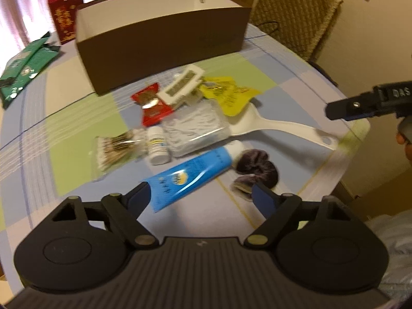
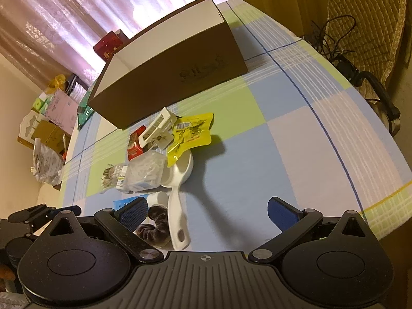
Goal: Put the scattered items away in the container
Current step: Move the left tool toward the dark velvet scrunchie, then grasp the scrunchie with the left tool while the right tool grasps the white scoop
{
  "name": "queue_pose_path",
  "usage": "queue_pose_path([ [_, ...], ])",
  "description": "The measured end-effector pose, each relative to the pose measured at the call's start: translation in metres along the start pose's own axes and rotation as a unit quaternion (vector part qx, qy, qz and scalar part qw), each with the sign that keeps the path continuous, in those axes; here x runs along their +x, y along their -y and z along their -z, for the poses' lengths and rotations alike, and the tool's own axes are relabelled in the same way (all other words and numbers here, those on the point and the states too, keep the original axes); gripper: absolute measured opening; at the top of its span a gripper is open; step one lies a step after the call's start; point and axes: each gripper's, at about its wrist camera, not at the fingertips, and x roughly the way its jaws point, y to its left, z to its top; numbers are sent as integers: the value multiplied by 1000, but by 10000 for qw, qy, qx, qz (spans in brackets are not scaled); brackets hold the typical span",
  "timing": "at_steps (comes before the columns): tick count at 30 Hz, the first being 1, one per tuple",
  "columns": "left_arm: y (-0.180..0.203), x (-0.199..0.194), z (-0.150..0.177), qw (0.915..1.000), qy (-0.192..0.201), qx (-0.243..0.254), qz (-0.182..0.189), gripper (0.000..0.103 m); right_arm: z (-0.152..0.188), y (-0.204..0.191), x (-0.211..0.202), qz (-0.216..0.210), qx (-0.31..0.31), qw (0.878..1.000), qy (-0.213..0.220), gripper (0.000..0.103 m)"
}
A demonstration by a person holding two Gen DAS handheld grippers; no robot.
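Observation:
A brown open box [image 1: 164, 38] with a white inside stands at the back of the table; it also shows in the right wrist view [image 2: 167, 67]. In front of it lies a pile: a blue tube [image 1: 190, 175], dark scrunchie [image 1: 255, 167], white scoop [image 1: 280, 126], yellow packet [image 1: 229, 95], white clip [image 1: 180, 85], red packet [image 1: 152, 103], small white bottle [image 1: 157, 144], cotton swabs [image 1: 116, 149] and a clear bag [image 1: 198, 131]. My left gripper [image 1: 200, 195] is open and empty just short of the tube. My right gripper [image 2: 208, 213] is open and empty above the scoop handle [image 2: 177, 221].
Green packets [image 1: 25, 67] and a red box [image 1: 65, 13] lie at the table's far left. A padded chair [image 1: 296, 13] stands behind the table. The checked tablecloth [image 2: 296, 141] is bare to the right of the pile. Boxes and bags [image 2: 49, 134] are stacked beyond the left edge.

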Motion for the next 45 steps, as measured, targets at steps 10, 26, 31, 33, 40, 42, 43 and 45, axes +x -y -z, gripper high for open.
queue_pose_path([
  [10, 25, 41, -4, 9979, -307, 226, 527, 66, -9, 18, 1, -13, 53, 10000, -74, 103],
  [26, 41, 89, -7, 9972, -597, 221, 405, 45, -24, 52, 19, -136, 169, 9988, -443, 103],
  [31, 39, 82, -3, 9981, -456, 86, 394, 21, -35, 44, 42, -521, 53, 9963, -685, 100],
  [33, 39, 75, -1, 9982, -409, 28, 426, 19, -40, 40, 55, -701, 40, 9942, -815, 73],
  [40, 29, 42, 7, 9991, -183, -305, 232, 19, -59, 25, 100, -1069, 82, 9872, -1178, 46],
  [42, 24, 33, 6, 9989, -139, -438, 64, 19, -63, 20, 113, -1058, 94, 9856, -1312, 43],
  [43, 21, 29, 6, 9986, -116, -513, -36, 19, -65, 17, 117, -1007, 25, 9859, -1340, 43],
  [45, 15, 23, 6, 9977, -71, -649, -183, 19, -67, 10, 126, -966, -166, 9859, -1356, 31],
])
